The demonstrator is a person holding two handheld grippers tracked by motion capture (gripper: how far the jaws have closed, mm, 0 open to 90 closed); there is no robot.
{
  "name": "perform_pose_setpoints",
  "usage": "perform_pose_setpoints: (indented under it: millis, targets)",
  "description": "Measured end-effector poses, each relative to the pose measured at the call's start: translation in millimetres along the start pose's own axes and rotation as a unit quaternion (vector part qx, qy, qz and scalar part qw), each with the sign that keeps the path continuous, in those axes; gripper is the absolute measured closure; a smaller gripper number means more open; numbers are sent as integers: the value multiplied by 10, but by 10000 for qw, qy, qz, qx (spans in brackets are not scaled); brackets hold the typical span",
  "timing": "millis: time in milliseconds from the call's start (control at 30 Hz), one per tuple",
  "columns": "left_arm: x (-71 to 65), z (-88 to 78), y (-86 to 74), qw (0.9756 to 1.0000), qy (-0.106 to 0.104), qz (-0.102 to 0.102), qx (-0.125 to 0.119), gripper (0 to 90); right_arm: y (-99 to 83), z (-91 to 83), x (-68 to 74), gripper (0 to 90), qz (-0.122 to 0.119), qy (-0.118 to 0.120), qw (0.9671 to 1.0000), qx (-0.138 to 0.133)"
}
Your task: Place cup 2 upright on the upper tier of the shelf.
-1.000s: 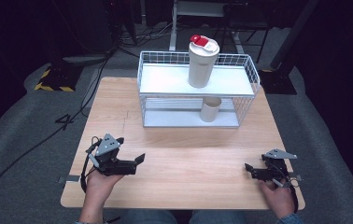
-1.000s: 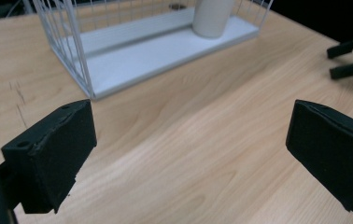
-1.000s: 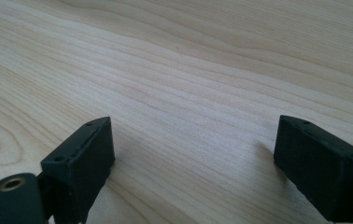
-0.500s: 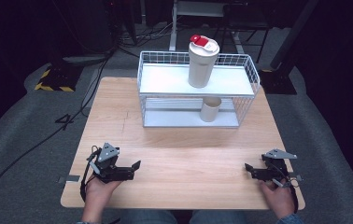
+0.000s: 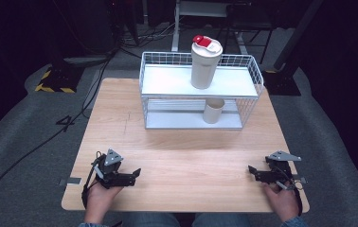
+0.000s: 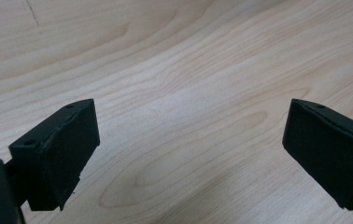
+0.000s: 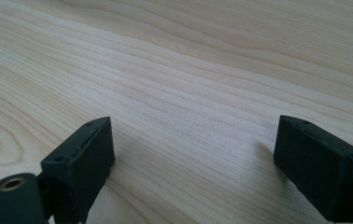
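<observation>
We rest both tools near the front edge of the wooden table (image 5: 182, 142), so we judge this to be either the very start or the very end of the work, with nothing yet in hand. Our left gripper (image 5: 132, 174) sits at the near left corner, its jaws spread wide over bare wood grain in the left gripper view (image 6: 191, 140), and our right gripper (image 5: 255, 171) sits at the near right corner, its jaws likewise wide apart and empty in the right gripper view (image 7: 193, 158). The things nearest us stand well apart from both tools at the far side: a white two-tier wire rack (image 5: 250, 101), a tall cream tumbler with a red-topped lid (image 5: 204, 64) upright on its upper shelf, and a small cream cup (image 5: 213, 111) upright on the lower shelf beneath it. If a pick is to follow, we think it calls for a long forward reach, a level approach over the rack's wire rim for the tumbler, or a low entry between the shelves for the cup. Compared with a second ago, our left gripper has drawn back toward us and settled lower on the table, while the right one, the tumbler and the cup have not moved.
</observation>
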State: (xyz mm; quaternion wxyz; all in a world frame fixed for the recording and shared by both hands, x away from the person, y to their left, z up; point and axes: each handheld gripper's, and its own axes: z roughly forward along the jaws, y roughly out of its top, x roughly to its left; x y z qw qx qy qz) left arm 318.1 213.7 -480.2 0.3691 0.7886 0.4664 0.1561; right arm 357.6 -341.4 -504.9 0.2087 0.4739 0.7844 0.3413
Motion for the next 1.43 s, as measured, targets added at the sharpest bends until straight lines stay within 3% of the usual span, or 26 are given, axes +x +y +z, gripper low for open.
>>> perform_pose_setpoints:
  millis: [433,767,900,1100,1433]
  targets:
    - [31,117,-62,9987,256,183,391,40,0,0,-1,128,-6,3,10000,-2]
    - [83,189,-109,9980,300,68,560,25,0,1,-1,128,-8,3,10000,-3]
    - [86,218,-114,9972,524,-27,531,8,0,1,-1,128,-8,4,10000,-3]
    - [101,242,-118,9970,632,-180,420,1,0,0,-1,128,-6,3,10000,-1]
    - [104,243,-116,9968,652,-166,426,2,0,0,0,128,-10,1,10000,-1]
